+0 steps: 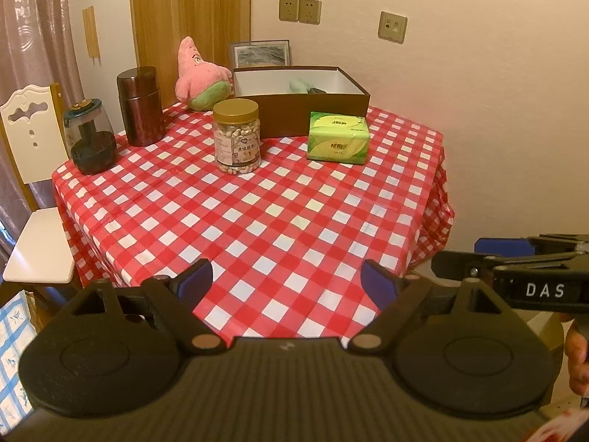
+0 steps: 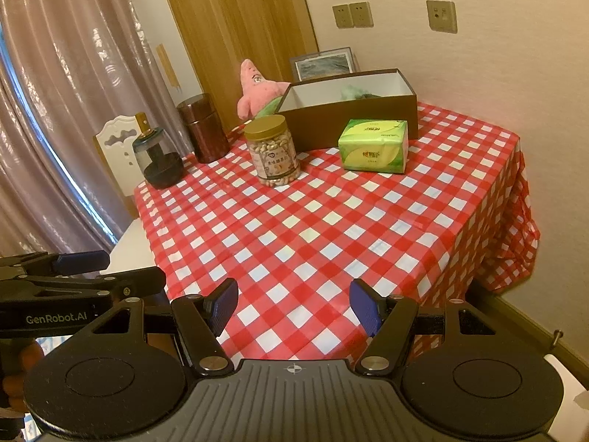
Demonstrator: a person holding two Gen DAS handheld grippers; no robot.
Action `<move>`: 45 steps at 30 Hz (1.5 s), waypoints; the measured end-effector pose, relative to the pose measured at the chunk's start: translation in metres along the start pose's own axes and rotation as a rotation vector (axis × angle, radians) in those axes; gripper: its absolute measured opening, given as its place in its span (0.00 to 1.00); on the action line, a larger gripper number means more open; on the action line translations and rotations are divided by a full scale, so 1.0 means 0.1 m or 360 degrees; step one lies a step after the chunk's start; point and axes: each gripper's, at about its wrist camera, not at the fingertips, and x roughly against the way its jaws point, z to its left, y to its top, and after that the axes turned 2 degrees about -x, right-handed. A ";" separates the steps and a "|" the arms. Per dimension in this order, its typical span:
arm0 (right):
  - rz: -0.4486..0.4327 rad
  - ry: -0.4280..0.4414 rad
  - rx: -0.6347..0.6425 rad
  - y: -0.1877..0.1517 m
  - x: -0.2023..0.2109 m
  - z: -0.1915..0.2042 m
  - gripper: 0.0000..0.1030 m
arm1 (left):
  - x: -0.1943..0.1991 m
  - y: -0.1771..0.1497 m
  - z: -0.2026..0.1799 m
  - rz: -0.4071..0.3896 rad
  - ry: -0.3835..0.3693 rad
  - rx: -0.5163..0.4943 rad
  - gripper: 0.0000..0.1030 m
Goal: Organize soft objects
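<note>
A pink star plush toy (image 1: pixel 195 73) (image 2: pixel 256 90) leans at the far edge of the checked table, left of an open brown box (image 1: pixel 316 110) (image 2: pixel 353 114). Inside the box lies a pale green soft item (image 1: pixel 302 85) (image 2: pixel 353 92), partly hidden by the wall. A green tissue pack (image 1: pixel 338 137) (image 2: pixel 373 145) lies in front of the box. My left gripper (image 1: pixel 287 283) hovers open over the near table edge, nothing between its blue pads. My right gripper (image 2: pixel 293 307) is likewise open and empty at the near edge, and shows beside the left one (image 1: pixel 515 269).
A clear jar of nuts (image 1: pixel 237 136) (image 2: pixel 272 151), a dark brown canister (image 1: pixel 140 106) (image 2: pixel 202 127) and a glass-domed container (image 1: pixel 90 136) (image 2: pixel 158 154) stand along the table's left side. A white chair (image 1: pixel 33 169) sits to the left. A framed picture (image 1: pixel 259 53) leans on the wall.
</note>
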 end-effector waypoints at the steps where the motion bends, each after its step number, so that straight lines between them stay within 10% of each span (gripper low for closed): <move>1: 0.0000 0.0000 0.0000 0.00 0.00 0.00 0.65 | 0.00 0.00 0.00 0.0000 0.0002 0.0000 0.84; 45: -0.0003 -0.0005 0.0000 -0.01 0.00 0.03 0.65 | 0.00 0.00 0.00 -0.0003 0.0003 0.0003 0.84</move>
